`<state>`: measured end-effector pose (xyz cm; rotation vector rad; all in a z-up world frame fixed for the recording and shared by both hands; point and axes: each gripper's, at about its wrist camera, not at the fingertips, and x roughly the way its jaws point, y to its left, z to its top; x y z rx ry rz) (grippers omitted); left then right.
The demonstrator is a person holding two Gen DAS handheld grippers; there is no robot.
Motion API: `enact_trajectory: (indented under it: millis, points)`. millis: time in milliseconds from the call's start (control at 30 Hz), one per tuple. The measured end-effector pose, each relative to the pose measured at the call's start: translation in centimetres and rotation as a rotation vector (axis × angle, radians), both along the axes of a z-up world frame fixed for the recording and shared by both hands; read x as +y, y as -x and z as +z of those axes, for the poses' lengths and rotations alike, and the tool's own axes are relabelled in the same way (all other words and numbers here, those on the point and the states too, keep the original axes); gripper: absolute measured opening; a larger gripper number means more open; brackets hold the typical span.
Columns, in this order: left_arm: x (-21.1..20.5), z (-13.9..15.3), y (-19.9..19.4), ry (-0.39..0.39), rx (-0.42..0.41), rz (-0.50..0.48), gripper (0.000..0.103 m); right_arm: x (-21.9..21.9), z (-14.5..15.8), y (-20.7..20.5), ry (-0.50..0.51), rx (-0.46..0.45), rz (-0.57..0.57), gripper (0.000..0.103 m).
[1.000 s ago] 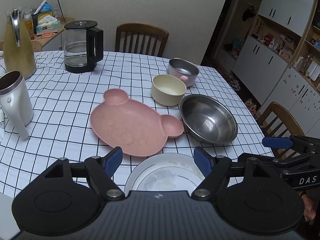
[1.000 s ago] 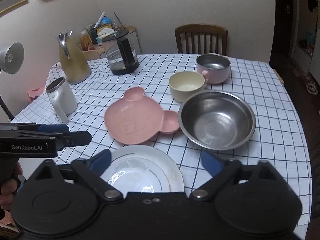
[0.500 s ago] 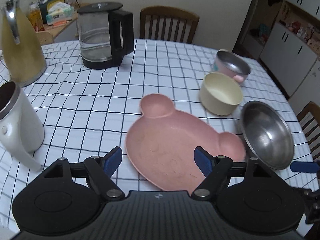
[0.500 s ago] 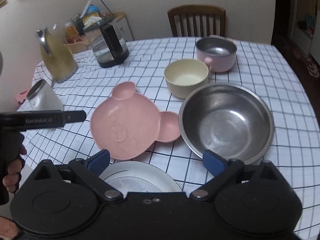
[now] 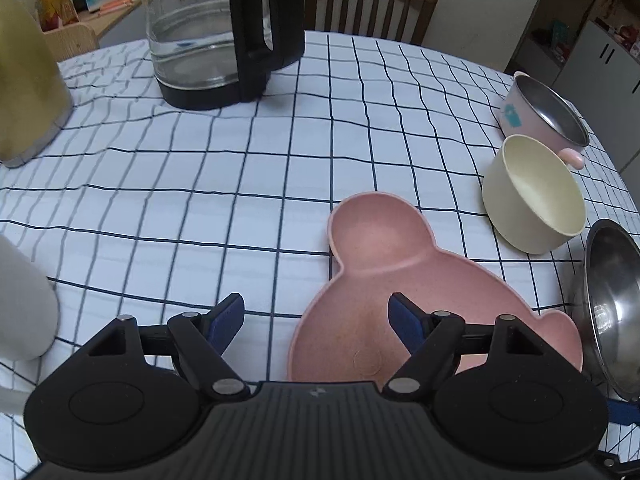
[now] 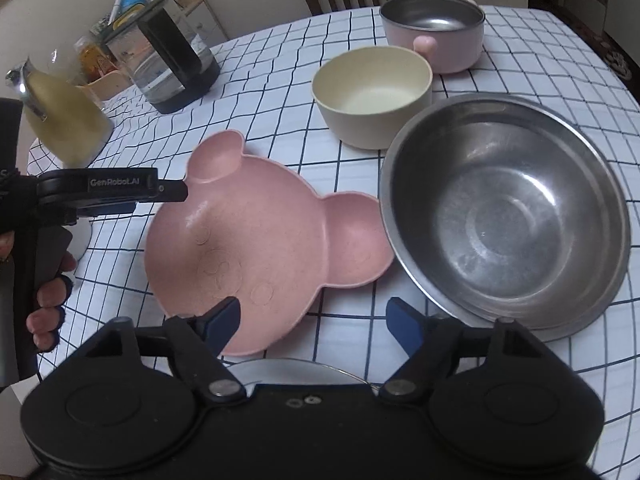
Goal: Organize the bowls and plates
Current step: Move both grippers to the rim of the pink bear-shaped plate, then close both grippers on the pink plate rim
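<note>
Blue-padded left gripper [image 5: 316, 322]: jaws spread wide, empty, low over the near-left rim of the pink bear plate [image 5: 400, 288]; whether either pad touches it cannot be told.
Right gripper [image 6: 312, 320]: jaws likewise wide apart and empty, above the gap between the bear plate's near edge and the steel mixing bowl [image 6: 504, 212].
White plate [image 6: 296, 368]: only a sliver shows, just under the right gripper's body, nearest the person.
Pink bear plate: flat on the checked tablecloth [image 5: 200, 208], right ear touching or just beside the steel mixing bowl.
Cream bowl [image 6: 372, 96]: upright, just behind the steel bowl.
Pink steel-lined bowl [image 6: 434, 34]: farthest back, just beside the cream bowl.
Bystanders: glass kettle [image 5: 224, 32], yellow jug [image 6: 64, 120], both well apart from the dishes.
Progress: judged at the start; nothing is stacked, every dish lies singly.
Remaining: probably plates gathered together and bowls nested, the bear plate likely first.
</note>
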<state>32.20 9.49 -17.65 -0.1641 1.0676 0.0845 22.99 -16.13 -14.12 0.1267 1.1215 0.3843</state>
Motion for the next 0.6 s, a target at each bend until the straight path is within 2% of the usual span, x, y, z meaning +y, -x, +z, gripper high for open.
enact_trajectory:
  millis: [100,167,300,367,433,533,600]
  points:
    - [0.1,-0.7,-0.5,0.002,0.013,0.007,0.076,0.3,-0.7,-0.6,-0.013,0.032,0.002,0.068]
    - [0.2,-1.0,-0.8,-0.001,0.028,0.013,0.06,0.6,-1.0,-0.9,-0.015,0.048,0.01,0.056]
    - [0.5,-1.4,-0.9,0.007,0.051,0.008,0.044,0.9,-1.4,-1.3,-0.03,0.067,0.021,0.04]
    - [0.5,-1.3,-0.8,0.026,0.05,-0.001,0.032,1.1,-1.6,-1.4,-0.037,0.077,0.03,0.03]
    - [0.4,-1.2,-0.8,0.021,0.049,0.002,0.028,1.3,-1.6,-1.4,-0.029,0.072,0.027,0.027]
    - [0.5,-0.9,-0.7,0.014,0.047,0.012,0.026,1.3,-1.8,-1.4,-0.021,0.068,0.029,0.015]
    - [0.7,-0.6,-0.4,0.016,0.04,0.021,0.024,1.3,-1.8,-1.4,-0.012,0.061,0.035,0.013]
